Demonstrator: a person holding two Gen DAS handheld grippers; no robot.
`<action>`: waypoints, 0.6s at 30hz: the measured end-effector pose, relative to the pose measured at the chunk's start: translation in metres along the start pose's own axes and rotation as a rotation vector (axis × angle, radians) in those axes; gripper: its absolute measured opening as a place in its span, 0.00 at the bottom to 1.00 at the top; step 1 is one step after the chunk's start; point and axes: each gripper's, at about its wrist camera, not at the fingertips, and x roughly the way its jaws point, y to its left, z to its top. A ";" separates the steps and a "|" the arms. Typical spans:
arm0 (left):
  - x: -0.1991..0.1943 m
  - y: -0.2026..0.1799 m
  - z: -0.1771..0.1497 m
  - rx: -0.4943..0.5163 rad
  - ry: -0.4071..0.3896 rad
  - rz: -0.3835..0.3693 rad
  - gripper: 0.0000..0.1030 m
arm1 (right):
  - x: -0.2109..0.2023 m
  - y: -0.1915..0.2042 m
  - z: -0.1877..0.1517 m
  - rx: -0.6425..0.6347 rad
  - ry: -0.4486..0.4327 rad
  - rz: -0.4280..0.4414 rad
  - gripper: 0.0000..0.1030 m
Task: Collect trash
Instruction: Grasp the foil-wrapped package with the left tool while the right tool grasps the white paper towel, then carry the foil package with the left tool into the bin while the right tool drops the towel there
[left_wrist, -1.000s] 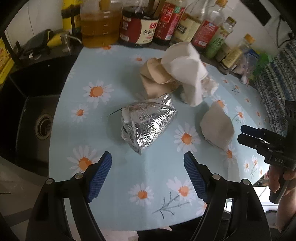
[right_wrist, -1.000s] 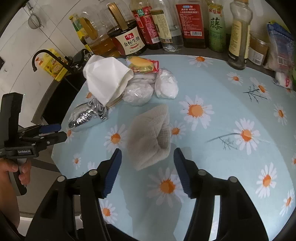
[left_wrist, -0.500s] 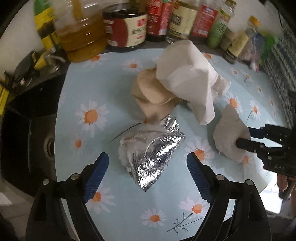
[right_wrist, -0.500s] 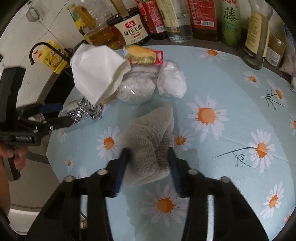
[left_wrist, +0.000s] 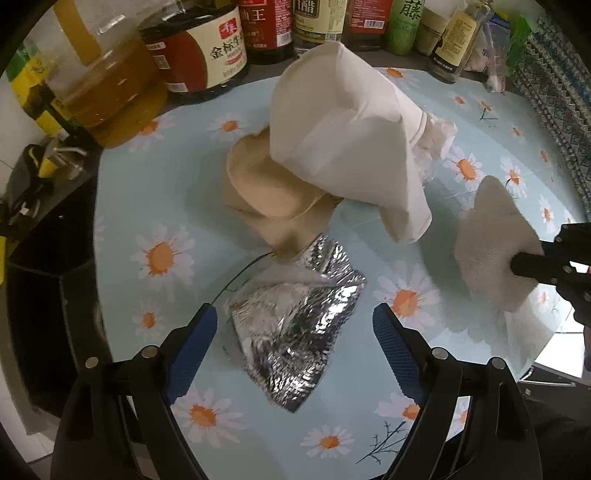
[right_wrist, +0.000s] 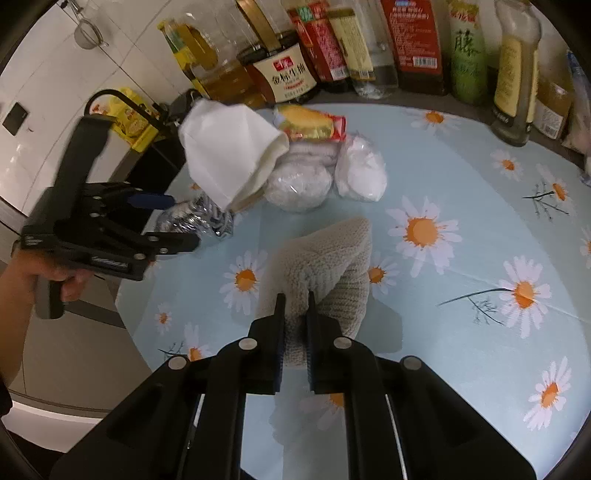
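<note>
Only our right view showed the right gripper (right_wrist: 294, 301) clamping the grey cloth (right_wrist: 325, 266) lying lengthwise up-frame, while the left gripper (left_wrist: 291, 325) gaped around the foil bag (left_wrist: 295, 325).

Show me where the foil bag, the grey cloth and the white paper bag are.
foil bag (left_wrist: 295, 325): left wrist view, middle of its crinkled face.
grey cloth (right_wrist: 325, 258): right wrist view, knitted top.
white paper bag (left_wrist: 343, 147): left wrist view, its side.

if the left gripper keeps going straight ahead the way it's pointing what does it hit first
Most likely the crumpled silver foil bag: it lies between the open left gripper fingers, dead ahead. Behind it sits the tan paper, then the white paper bag. Depth is hard to judge in fisheye.
</note>
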 end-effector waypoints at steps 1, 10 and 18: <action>0.001 -0.002 0.001 0.007 0.004 0.000 0.81 | -0.004 0.000 -0.001 0.003 -0.006 0.003 0.10; 0.017 -0.007 0.007 0.075 0.035 0.002 0.73 | -0.027 -0.001 -0.015 0.038 -0.032 0.002 0.10; 0.015 -0.005 0.000 0.070 0.021 -0.016 0.65 | -0.030 -0.002 -0.024 0.059 -0.041 -0.010 0.10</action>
